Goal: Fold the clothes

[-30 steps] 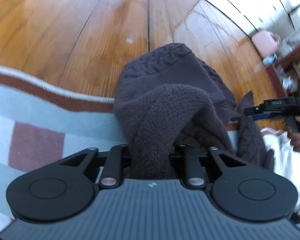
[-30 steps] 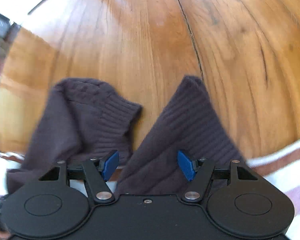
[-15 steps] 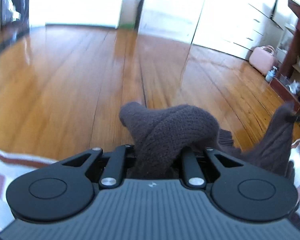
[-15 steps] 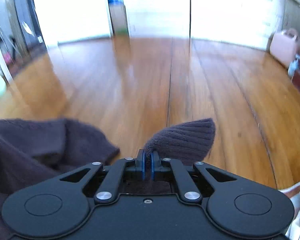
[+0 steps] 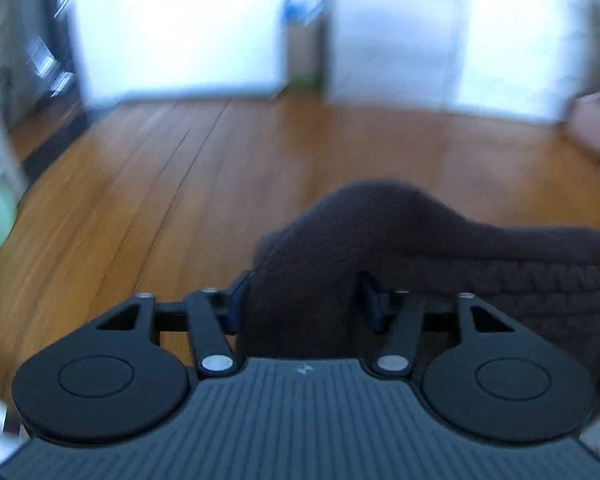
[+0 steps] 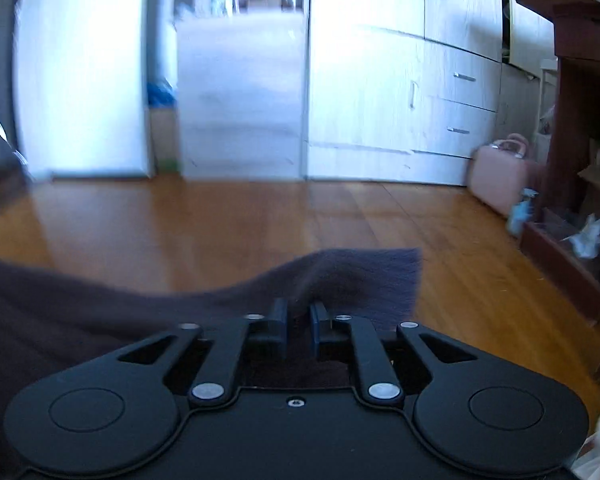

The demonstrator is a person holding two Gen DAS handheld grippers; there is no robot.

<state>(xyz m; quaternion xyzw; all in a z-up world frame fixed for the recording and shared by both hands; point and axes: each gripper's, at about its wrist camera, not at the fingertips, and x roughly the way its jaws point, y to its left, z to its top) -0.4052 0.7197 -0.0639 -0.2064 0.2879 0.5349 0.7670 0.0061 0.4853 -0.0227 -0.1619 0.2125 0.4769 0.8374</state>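
A dark purple-brown knitted sweater [image 5: 380, 232] hangs between my two grippers, lifted off the floor. My left gripper [image 5: 304, 300] is shut on a thick bunch of it, which fills the gap between the blue pads and trails off to the right. In the right wrist view my right gripper [image 6: 299, 316] is shut on a thin corner of the sweater [image 6: 364, 276], and the rest of the cloth runs off to the left. Both views are blurred by motion.
A wooden floor [image 6: 260, 224] stretches ahead. White cabinets with drawers [image 6: 420, 100] line the far wall. A pink case [image 6: 500, 176] and a dark red shelf unit [image 6: 572, 160] stand at the right. An open doorway [image 6: 240, 92] lies straight ahead.
Both grippers have risen and tilted up from the floor and rug to face the room. The right gripper closed on the sweater corner. The sweater has been lifted and stretched between them.
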